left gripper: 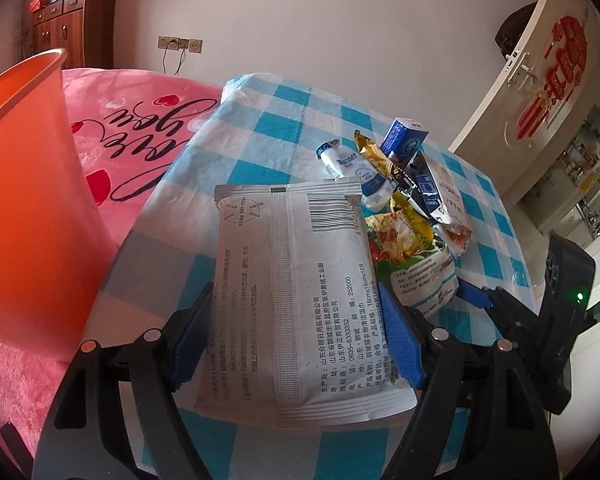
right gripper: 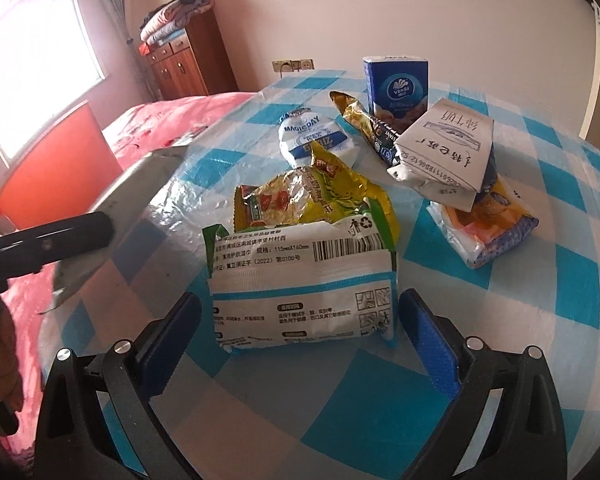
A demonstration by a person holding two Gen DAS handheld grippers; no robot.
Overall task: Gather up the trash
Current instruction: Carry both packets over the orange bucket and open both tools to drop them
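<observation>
My left gripper (left gripper: 296,340) is shut on a large grey-white packet (left gripper: 296,280) and holds it above the blue-and-white checked table (left gripper: 284,120). In the right wrist view that packet (right gripper: 112,216) hangs at the left with one left finger (right gripper: 60,236) across it. My right gripper (right gripper: 300,332) stands open, its pads on either side of a white-and-green wipes packet (right gripper: 300,280) lying on the table and not touching it. A crumpled yellow snack bag (right gripper: 320,196) lies behind that packet. An orange bin (left gripper: 32,200) stands at the far left.
Farther back on the table lie a white Magicday pouch (right gripper: 316,140), a gold sachet (right gripper: 364,120), a blue tissue pack (right gripper: 396,84), a white paper carton (right gripper: 448,148) and an orange-blue packet (right gripper: 492,224). A pink blanket (left gripper: 140,128) covers the bed at the left.
</observation>
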